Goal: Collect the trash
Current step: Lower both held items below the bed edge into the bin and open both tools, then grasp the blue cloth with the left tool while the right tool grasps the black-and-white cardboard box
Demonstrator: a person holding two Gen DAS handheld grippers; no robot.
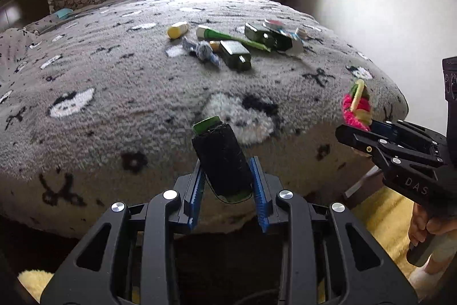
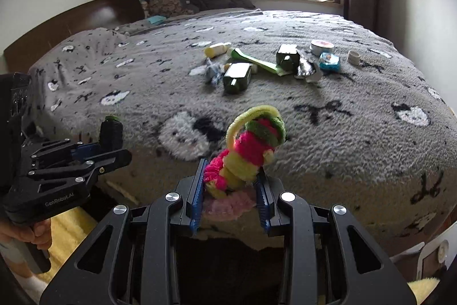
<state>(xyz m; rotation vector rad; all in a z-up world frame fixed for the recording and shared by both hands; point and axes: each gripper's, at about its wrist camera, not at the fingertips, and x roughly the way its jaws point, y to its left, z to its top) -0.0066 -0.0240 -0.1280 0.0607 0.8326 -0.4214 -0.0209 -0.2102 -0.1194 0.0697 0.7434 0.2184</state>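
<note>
Nearest the lens, left gripper [image 1: 227, 176] clamped on a black spool of thread [image 1: 221, 159], green cap forward, held off the near edge of the bed [image 1: 114, 110]. Grip sits at the spool's rear end; most of its length overhangs, so it could pivot or slip out on a quick swing

Further right, right gripper [image 2: 231, 182] closed on a fuzzy pink-yellow-green bundle [image 2: 248, 147], loop sticking up. Soft pile compresses; a loose strand could pull free or snag on the blanket

Remaining trash mid-bed, well apart from both grippers, left to right: yellow bottle [image 2: 217, 49], crumpled blue-white wrapper [image 2: 212, 72], green tube [image 2: 251, 59], two dark green bottles [image 2: 237, 76], round tin [image 2: 322, 46], blue packet [image 2: 330, 60], white cap [image 2: 354, 57]

No bin visible in either view; both grippers are full, so drop-off comes first
</note>
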